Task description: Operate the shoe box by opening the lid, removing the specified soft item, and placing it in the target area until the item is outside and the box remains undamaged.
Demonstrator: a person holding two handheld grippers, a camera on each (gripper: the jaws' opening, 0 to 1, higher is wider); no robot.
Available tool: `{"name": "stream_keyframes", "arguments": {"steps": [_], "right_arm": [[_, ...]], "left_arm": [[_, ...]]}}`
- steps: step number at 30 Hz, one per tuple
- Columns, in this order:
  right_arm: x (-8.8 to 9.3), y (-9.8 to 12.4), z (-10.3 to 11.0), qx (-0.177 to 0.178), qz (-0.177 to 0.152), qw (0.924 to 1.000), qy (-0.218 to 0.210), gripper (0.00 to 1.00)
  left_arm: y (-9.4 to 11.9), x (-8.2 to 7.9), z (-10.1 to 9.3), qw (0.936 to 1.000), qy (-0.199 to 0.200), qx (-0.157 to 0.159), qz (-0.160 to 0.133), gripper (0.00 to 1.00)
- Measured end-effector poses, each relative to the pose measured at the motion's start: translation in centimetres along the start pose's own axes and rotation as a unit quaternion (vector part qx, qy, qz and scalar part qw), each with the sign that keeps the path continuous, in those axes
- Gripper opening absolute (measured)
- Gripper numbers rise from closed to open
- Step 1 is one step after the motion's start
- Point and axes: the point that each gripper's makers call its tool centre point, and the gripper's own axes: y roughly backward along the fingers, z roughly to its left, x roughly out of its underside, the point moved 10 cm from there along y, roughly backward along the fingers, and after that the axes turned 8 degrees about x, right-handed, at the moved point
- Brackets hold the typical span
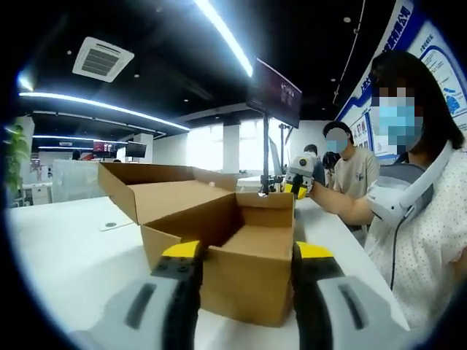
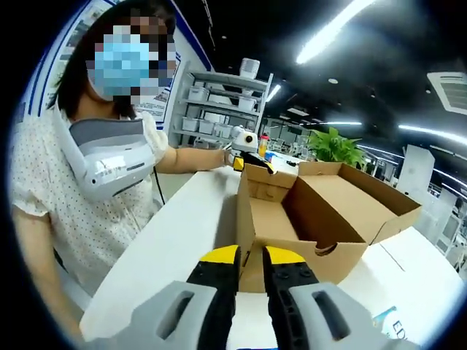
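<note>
Shoe box [image 1: 233, 240] sits on the white table [image 1: 66, 255], lid [image 1: 157, 186] already swung back and standing open on the far side in the left gripper view; box stands between the two tools, one at each end.

Left gripper [image 1: 246, 264]: jaws spread wide, yellow tips straddling the near end wall of the box, holding nothing; whether they touch the cardboard I cannot tell. Right gripper [image 2: 250, 264]: jaws drawn close together with a thin gap, low against the box's other end wall; looks empty, though whether it pinches the wall edge is unclear.

Interior as visible in the right gripper view is bare cardboard; no soft item seen from either angle, possibly hidden below the near wall, cannot tell.

Judgement: lid step done; step in hand is reaching in for the item. To do it well: keep one tool steadying an end wall lightly, not crushing the corner; bring the other over the rim from above, not through the wall; tip the camera down first to find the item; grip the soft thing at its bulk; lift clear of the lid flap before moving to the target area.
</note>
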Motion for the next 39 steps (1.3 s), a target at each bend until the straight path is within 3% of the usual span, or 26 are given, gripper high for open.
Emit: {"name": "stream_keyframes", "arguments": {"steps": [3, 6, 8, 14, 24, 27, 32, 33, 35, 39], "right_arm": [[-0.2, 0.0, -0.5, 0.016, -0.010, 0.9998, 0.004, 0.14], [-0.9, 0.1, -1.1, 0.045, -0.048, 0.9978, 0.003, 0.16], [-1.2, -0.2, -1.1, 0.044, -0.060, 0.9972, -0.004, 0.15], [-1.3, -2.0, -0.1, 0.026, -0.044, 0.9985, 0.017, 0.15], [-1.0, -2.3, -0.3, 0.024, -0.035, 0.9989, 0.021, 0.07], [-1.0, -2.3, -0.2, 0.025, -0.036, 0.9987, 0.026, 0.07], [-0.9, -2.3, -0.2, 0.026, -0.036, 0.9986, 0.028, 0.07], [-0.9, -2.4, -0.1, 0.026, -0.036, 0.9986, 0.029, 0.07], [-0.9, -2.5, 0.0, 0.026, -0.036, 0.9985, 0.031, 0.07], [-0.9, -2.6, 0.2, 0.026, -0.037, 0.9985, 0.031, 0.07]], "left_arm": [[0.1, 0.0, 0.1, 1.0000, 0.000, 0.000, -0.003, 0.50], [0.0, 0.0, 0.1, 1.0000, -0.003, 0.000, 0.000, 0.50], [0.0, 0.1, 0.2, 1.0000, -0.004, 0.000, -0.001, 0.50], [0.0, 0.1, 0.3, 1.0000, -0.004, -0.001, -0.005, 0.50], [0.2, 0.2, 0.4, 1.0000, -0.003, -0.003, -0.007, 0.50], [0.3, 0.1, 0.5, 0.9997, 0.018, 0.001, -0.017, 0.50], [0.5, -1.3, 0.1, 0.9985, 0.029, 0.007, -0.047, 0.39], [0.7, -1.9, 0.2, 0.9974, 0.027, -0.001, -0.067, 0.33], [1.2, -2.8, 0.7, 0.9953, 0.021, -0.024, -0.091, 0.32], [1.7, -4.0, 1.7, 0.9927, 0.033, -0.041, -0.108, 0.33]]}}
